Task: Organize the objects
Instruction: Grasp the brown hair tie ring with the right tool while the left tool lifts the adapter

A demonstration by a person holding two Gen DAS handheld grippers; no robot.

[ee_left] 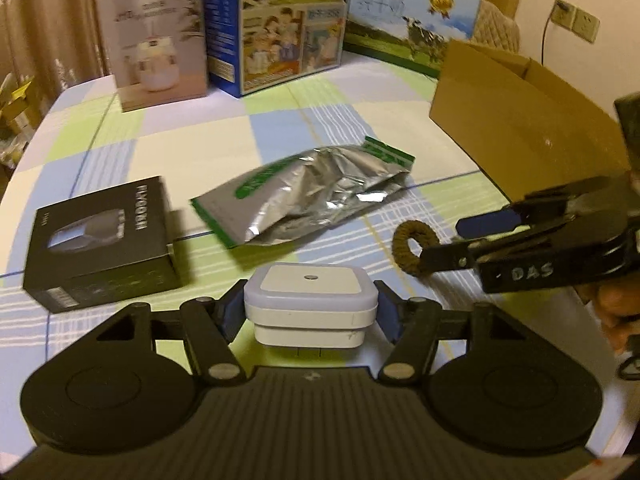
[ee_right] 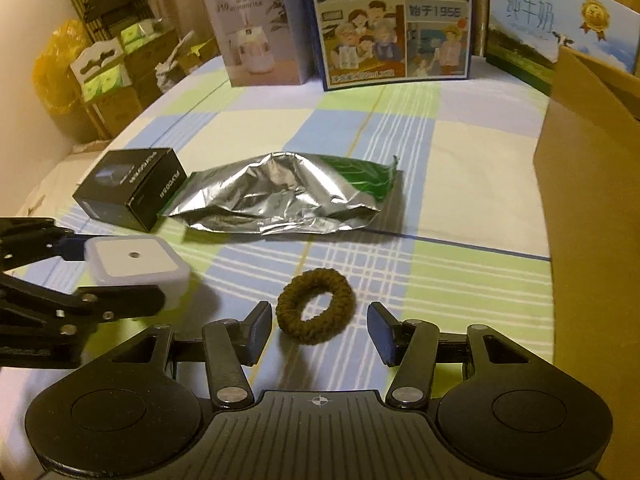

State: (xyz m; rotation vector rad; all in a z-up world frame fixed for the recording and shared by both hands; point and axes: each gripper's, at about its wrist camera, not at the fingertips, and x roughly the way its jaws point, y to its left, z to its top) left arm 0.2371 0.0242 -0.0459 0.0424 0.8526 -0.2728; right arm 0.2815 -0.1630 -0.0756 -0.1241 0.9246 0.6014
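Observation:
A white square night light [ee_left: 310, 292] sits between the pads of my left gripper [ee_left: 310, 312], which press on its two sides; in the right wrist view the same night light [ee_right: 134, 268] shows in the left gripper [ee_right: 120, 274] low over the cloth. A brown knitted hair tie [ee_right: 316, 308] lies flat on the checked cloth just ahead of my right gripper [ee_right: 320, 332], whose open pads stand apart from it on both sides. From the left wrist view, the hair tie [ee_left: 404, 248] is at the tips of the right gripper [ee_left: 444, 242].
A black box [ee_left: 100, 240] and a crumpled silver-green foil pouch [ee_left: 308, 196] lie mid-table. An open brown cardboard box [ee_left: 520, 120] stands at the right. A humidifier box [ee_left: 156, 40] and two milk cartons [ee_left: 280, 28] line the back edge.

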